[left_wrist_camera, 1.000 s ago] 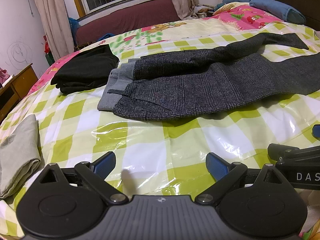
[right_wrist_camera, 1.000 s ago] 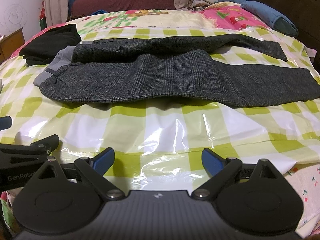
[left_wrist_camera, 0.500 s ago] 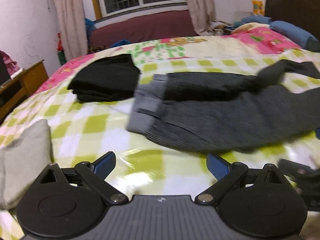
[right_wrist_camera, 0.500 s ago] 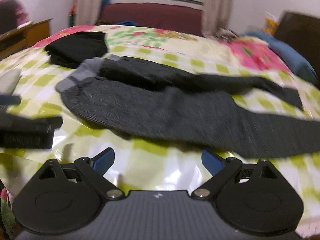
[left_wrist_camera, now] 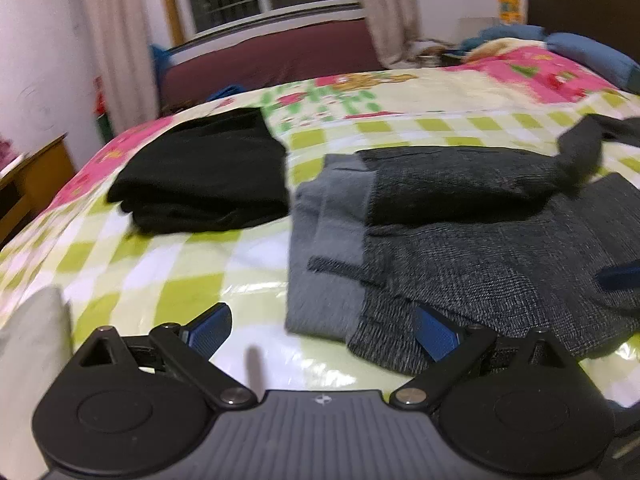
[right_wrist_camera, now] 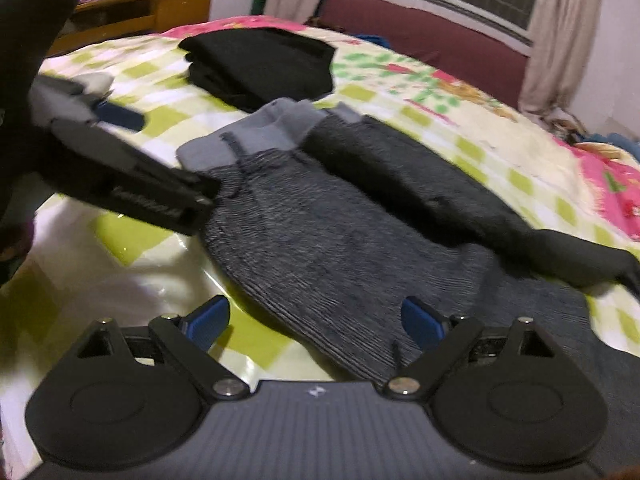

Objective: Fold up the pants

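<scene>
Bed (left_wrist_camera: 168, 280): checked green-and-white cover under clear plastic, filling both views; it serves as the folding surface.

Pants (right_wrist_camera: 360, 240): dark grey knit with a lighter grey waistband (left_wrist_camera: 332, 232), spread flat mid-bed, probably laid out for folding. In the right wrist view the long axis runs from the waistband at 11 o'clock to the leg ends at 4 o'clock. The far leg lies partly over the near one, its cuff turned up at 2 o'clock in the left view.

Black folded garment (left_wrist_camera: 200, 176): just beside the waistband at 10 o'clock, apart from it, seemingly a finished piece set aside.

Pale grey cloth (left_wrist_camera: 32, 344): at the 8 o'clock edge, well apart.

Left hand-held gripper (left_wrist_camera: 320, 332): jaws wide, nothing between them, its right pad over the waistband's near corner; judged to be approaching for a pinch.

Right hand-held gripper (right_wrist_camera: 316, 320): jaws closing, the near hip edge lying between them, pads not pressing it.
</scene>
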Demonstrator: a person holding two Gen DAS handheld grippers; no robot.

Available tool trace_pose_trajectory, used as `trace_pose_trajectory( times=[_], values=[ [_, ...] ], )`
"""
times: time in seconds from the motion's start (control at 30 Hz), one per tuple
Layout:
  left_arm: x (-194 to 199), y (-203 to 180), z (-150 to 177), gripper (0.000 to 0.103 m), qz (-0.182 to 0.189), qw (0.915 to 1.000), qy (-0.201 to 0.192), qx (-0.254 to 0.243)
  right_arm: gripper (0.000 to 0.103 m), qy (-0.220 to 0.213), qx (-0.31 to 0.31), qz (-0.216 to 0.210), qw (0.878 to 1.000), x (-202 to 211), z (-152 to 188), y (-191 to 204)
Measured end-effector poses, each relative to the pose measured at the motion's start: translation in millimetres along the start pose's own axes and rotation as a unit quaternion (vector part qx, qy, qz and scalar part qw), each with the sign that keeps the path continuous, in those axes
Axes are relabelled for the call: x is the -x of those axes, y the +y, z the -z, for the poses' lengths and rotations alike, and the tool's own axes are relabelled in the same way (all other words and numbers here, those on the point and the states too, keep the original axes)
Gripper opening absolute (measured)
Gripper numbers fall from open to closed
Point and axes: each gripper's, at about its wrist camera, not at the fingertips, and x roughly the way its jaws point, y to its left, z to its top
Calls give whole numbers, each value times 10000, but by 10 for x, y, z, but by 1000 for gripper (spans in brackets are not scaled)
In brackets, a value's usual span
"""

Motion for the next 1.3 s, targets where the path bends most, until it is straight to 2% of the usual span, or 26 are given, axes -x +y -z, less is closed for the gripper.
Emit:
trace_pose_trajectory(
  times=[0.07, 0.13, 0.17, 0.2, 0.3, 0.4, 0.57, 0.63, 0.77, 1.0, 1.03, 1.07, 1.13, 1.2, 1.3],
  values=[
    [-73, -10, -15, 103, 152, 9997, 11, -184, 77, 86, -102, -170, 9998, -92, 7, -35],
    [-181, -24, -26, 101, 245, 9991, 127, -322, 77, 75, -227, -266, 9994, -138, 11, -81],
    [-229, -30, -25, 99, 309, 9987, 190, -346, 77, 74, -231, -280, 9993, -154, 6, -98],
    [-256, -30, -23, 92, 402, 9984, 222, -343, 76, 86, -220, -328, 9992, -168, -4, -116],
    [-279, -50, -37, 88, 452, 9978, 286, -382, 71, 138, -192, -532, 9983, -180, -20, -166],
    [-230, -57, 1, 79, 431, 9968, 312, -588, 58, 223, -158, -683, 9973, -194, -64, -160],
    [-149, 25, 35, 73, 450, 9966, 421, -553, 50, 340, -231, -646, 9971, -178, -95, -31],
    [-94, 40, 54, 72, 436, 9963, 462, -573, 35, 392, -272, -877, 9950, -143, -113, 14],
    [34, 141, 117, 71, 371, 9959, 591, -579, 34, 499, -146, -955, 9941, -110, -154, 208],
    [260, 396, 226, 66, 120, 9956, 819, -433, 34, 445, -95, -1493, 9877, -67, -270, 531],
    [304, 423, 259, 57, 53, 9950, 878, -470, 35, 424, -65, -1612, 9860, -53, -287, 604],
    [340, 460, 299, 54, 57, 9942, 973, -457, 35, 407, -62, -1707, 9845, -46, -300, 653],
    [434, 539, 399, 54, -123, 9933, 1058, -438, 36, 418, -18, -1937, 9802, -49, -323, 777],
    [457, 589, 476, 51, -434, 9906, 1214, -460, 37, 344, 78, -1993, 9793, -44, -329, 881],
    [510, 696, 511, 51, -386, 9912, 1263, -29, 44, 392, -191, -2141, 9758, -28, -373, 829]
  ],
)
